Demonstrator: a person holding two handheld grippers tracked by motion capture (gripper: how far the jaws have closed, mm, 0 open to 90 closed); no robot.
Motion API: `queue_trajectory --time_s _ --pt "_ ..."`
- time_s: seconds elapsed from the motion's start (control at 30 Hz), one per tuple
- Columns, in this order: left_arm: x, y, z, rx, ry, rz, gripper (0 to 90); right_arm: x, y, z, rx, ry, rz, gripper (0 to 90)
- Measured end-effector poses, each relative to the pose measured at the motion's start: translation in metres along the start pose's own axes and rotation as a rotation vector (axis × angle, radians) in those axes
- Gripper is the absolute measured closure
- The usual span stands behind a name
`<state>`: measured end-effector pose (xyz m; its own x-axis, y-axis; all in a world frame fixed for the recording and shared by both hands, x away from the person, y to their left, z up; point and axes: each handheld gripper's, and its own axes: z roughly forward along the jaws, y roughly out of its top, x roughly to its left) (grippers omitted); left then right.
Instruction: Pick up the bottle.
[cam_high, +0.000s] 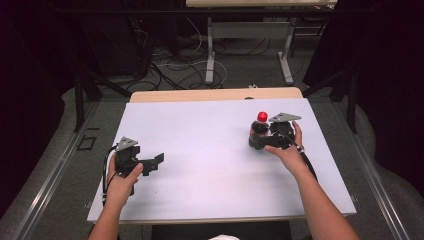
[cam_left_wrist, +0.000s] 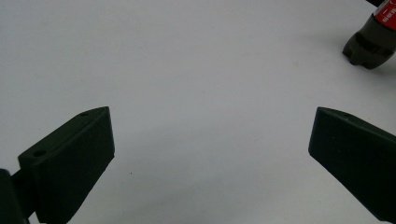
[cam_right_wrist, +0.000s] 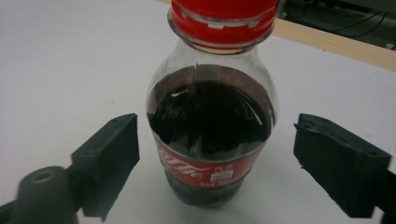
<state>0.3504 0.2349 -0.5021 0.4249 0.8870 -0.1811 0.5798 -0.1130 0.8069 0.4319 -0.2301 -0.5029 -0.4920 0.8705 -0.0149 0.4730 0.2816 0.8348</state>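
**Right gripper around cola bottle, jaws not touching**

A small cola bottle (cam_high: 260, 127) stands upright on the white table (cam_high: 210, 165), at the far right of the surface. It has a red cap (cam_right_wrist: 223, 14), dark drink up to the shoulder, and a red label band (cam_right_wrist: 201, 168) low on the body.

The right gripper (cam_high: 264, 140) sits just beside the bottle on its near-right side, held by the person's right hand (cam_high: 287, 147). In the right gripper view the bottle stands between the two black jaws. A gap of table shows on each side of the bottle, wider on one side, so the pads do not press on it. Jaws partly spread, nothing pinched.

The left gripper (cam_high: 155, 162) rests low over the near left of the table, in the left hand (cam_high: 122, 175), well apart from the bottle. In its own view the jaws stand wide, with bare table between them. The bottle's base (cam_left_wrist: 369, 49) shows at the far corner of that view.
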Motion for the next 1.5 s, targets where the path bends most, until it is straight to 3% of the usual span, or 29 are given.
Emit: queue_trajectory --time_s 0.3,0.33,0.47,0.67,0.9,1.27,1.5 --pt "0.002 0.000 -0.001 0.023 -0.004 0.000 0.3 0.001 -0.002 0.011 0.024 0.008 0.010 19.5" --pt "0.002 0.000 -0.001 0.024 -0.005 -0.002 0.3 0.002 -0.003 0.012 0.026 0.006 0.009 23.8" --pt "0.002 0.000 0.000 0.026 -0.003 0.002 0.3 0.002 -0.002 0.012 0.030 0.010 0.015 27.2" --pt "0.001 -0.001 0.001 0.016 0.003 -0.003 0.3 0.003 -0.002 0.012 0.040 0.009 0.031 28.6" --pt "0.001 -0.002 0.002 0.017 0.003 -0.004 0.3 0.004 -0.001 0.011 0.050 0.002 0.018 29.6" --pt "0.000 -0.002 0.003 0.016 -0.005 -0.008 0.3 0.009 0.002 0.006 0.068 -0.003 0.013 30.3" --pt "-0.001 -0.001 0.003 0.018 -0.023 -0.005 0.3 0.018 0.005 -0.010 0.052 0.047 -0.018 30.3"
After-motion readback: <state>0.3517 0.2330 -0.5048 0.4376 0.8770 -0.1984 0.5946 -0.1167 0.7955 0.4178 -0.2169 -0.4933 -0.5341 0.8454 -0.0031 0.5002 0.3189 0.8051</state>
